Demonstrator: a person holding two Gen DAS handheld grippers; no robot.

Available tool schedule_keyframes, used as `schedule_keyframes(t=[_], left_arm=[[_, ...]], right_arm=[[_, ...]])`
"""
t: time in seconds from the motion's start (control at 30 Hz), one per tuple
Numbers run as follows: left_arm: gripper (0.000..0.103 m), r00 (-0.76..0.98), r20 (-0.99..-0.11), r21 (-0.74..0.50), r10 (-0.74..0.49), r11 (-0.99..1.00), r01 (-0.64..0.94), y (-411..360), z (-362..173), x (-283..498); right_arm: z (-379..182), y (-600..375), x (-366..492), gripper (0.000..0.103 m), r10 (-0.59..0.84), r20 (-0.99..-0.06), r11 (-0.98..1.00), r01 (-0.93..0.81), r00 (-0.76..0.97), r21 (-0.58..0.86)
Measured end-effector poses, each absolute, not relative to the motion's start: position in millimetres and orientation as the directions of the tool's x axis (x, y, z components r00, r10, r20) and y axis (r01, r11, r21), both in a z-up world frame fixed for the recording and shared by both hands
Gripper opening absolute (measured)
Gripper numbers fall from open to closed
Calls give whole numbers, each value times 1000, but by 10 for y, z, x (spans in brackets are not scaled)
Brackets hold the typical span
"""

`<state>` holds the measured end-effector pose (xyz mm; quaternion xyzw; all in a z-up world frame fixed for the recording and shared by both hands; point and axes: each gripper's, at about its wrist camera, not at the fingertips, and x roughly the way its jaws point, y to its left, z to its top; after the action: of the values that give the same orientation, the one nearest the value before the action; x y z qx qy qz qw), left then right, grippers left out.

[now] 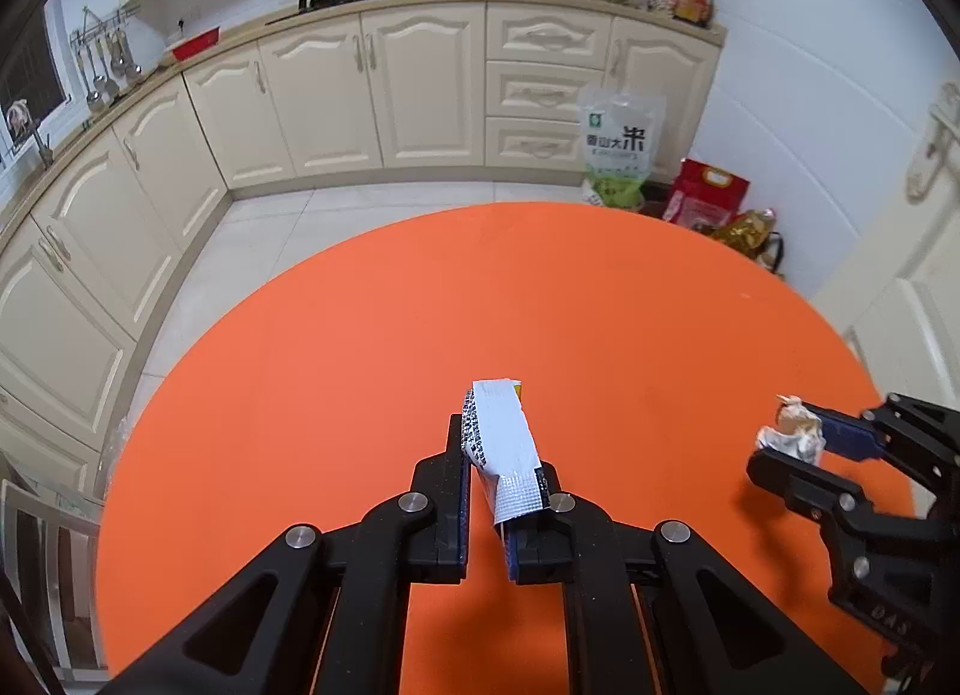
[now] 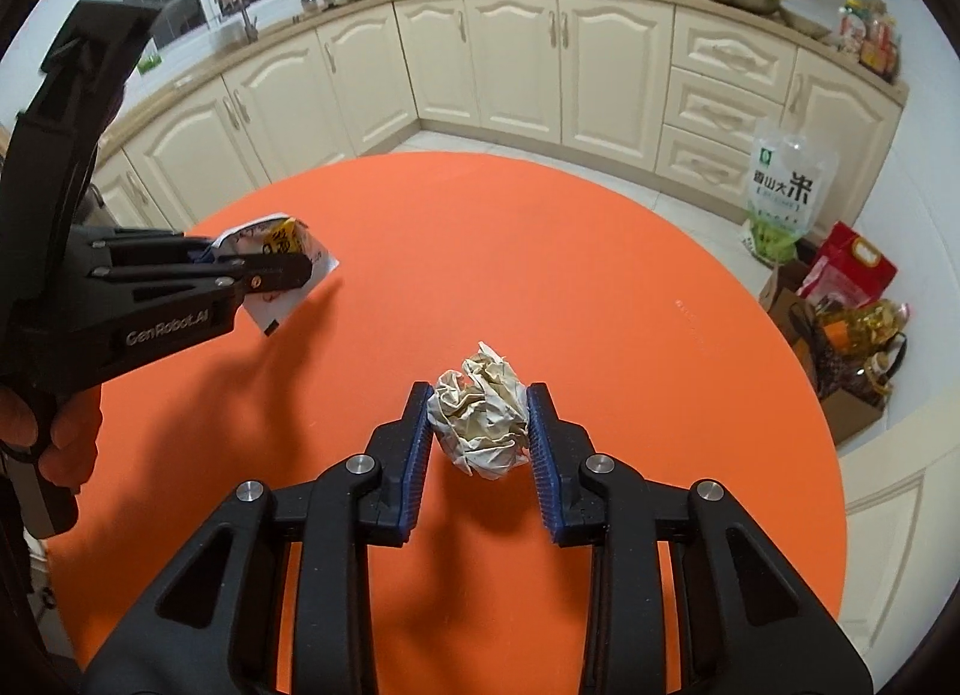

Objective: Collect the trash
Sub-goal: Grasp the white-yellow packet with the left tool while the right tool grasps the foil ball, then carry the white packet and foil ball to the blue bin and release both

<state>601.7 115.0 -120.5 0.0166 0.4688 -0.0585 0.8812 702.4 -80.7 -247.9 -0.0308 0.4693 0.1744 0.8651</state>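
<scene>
Left gripper [image 1: 501, 476] is clamped on a flattened foil wrapper [image 1: 501, 446], thin enough that the jaws sit nearly together; the wrapper's long axis runs forward along the fingers and sticks out past the tips, above the orange table [image 1: 360, 335]. From the right wrist view the same wrapper [image 2: 282, 269] hangs in that gripper [image 2: 288, 269] off the table surface, at the far left edge, a hand [image 2: 66, 431] on the handle. Moving right: the crumpled paper ball [image 2: 480, 413] sits squarely between the right gripper [image 2: 480, 413] pads, both pads pressing its sides, so it's gripped, jaws partly apart around its bulk. Ball is roughly round, no real long axis. It's near the table's middle-front, well apart from the wrapper. Both pieces look secured, each in its nearer gripper. No bin visible in either view, so next move likely a lift and carry somewhere off-frame; can't tell which way.
</scene>
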Motion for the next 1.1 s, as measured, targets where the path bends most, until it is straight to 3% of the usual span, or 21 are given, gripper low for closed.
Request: schedule_keyframes(t=[0.3, 0.53, 0.8, 1.1], left_arm=[[5, 608, -782, -31, -133, 984, 175, 963, -625, 4780], [5, 621, -750, -20, -226, 947, 321, 173, -438, 3527], [5, 544, -766, -26, -342, 862, 506, -907, -578, 2586], [5, 435, -835, -10, -337, 799, 601, -1759, -1176, 2468]], right_arm=[[-1891, -1178, 6128, 29, 312, -763, 937, -315, 565, 149], [-1687, -1582, 4959, 29, 267, -740, 955, -272, 617, 117], [-1856, -2421, 3754, 30, 169, -738, 985, -103, 653, 135], [-2523, -3165, 3225, 30, 109, -788, 983, 50, 606, 174]])
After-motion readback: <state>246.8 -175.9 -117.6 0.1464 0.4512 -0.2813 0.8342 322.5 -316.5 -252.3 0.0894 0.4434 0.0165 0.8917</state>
